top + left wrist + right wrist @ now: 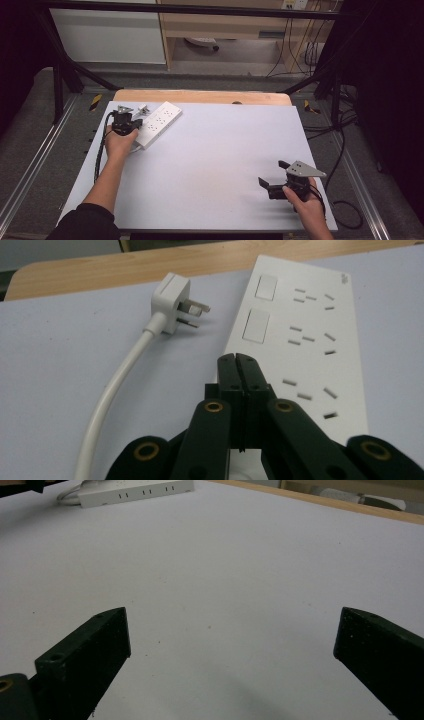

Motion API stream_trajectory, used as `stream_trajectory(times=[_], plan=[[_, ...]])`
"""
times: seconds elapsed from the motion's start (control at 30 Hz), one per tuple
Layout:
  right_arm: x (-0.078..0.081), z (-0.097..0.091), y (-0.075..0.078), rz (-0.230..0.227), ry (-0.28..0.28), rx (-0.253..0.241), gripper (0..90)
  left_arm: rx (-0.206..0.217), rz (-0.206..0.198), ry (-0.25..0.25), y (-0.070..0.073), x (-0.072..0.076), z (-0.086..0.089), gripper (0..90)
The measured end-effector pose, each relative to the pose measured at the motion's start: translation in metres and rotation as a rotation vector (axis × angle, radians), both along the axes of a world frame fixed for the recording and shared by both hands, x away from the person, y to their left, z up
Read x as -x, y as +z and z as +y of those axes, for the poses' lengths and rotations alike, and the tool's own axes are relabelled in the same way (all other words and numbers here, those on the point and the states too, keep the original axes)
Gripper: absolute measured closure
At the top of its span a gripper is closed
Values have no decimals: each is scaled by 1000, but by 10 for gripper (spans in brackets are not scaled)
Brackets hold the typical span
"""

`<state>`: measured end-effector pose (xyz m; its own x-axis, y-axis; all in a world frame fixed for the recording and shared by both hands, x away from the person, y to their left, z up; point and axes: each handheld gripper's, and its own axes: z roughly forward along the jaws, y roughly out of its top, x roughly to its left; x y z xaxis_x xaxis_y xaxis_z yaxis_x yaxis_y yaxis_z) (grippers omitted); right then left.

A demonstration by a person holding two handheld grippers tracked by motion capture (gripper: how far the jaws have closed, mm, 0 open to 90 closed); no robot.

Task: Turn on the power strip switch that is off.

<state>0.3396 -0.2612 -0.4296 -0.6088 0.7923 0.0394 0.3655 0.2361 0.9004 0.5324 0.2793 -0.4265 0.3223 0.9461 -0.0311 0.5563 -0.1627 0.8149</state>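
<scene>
Power strip (305, 335) lies flat, left tongs (236, 359) pressed together (seemingly just touching it); right tongs (230, 645) spread wide.

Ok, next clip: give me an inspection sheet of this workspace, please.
Surface: white mat over a wooden table, flat.
Job's things: white power strip at far left; its plug lies unplugged beside it, prongs toward the strip.
Clutter: nothing seen.
Grippers: left gripper shut, empty, tips over the strip's near edge; right gripper open, empty, over bare mat at near right.
Cables: strip's white cord curves along the mat; black leads trail off the right side.
Surroundings: black frame, cabinets behind.
</scene>
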Motion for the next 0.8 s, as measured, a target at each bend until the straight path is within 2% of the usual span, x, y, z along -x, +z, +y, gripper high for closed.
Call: stream_trajectory(times=[0.2,0.43,0.8], plan=[[1,1,0,-2,2,2,22,-13,-28,-11,11,3,-4,900],[0,-1,1,-4,4,3,22,-27,-33,-27,16,8,-7,900],[0,-1,1,-9,6,2,21,-10,-42,-31,21,11,-8,889]])
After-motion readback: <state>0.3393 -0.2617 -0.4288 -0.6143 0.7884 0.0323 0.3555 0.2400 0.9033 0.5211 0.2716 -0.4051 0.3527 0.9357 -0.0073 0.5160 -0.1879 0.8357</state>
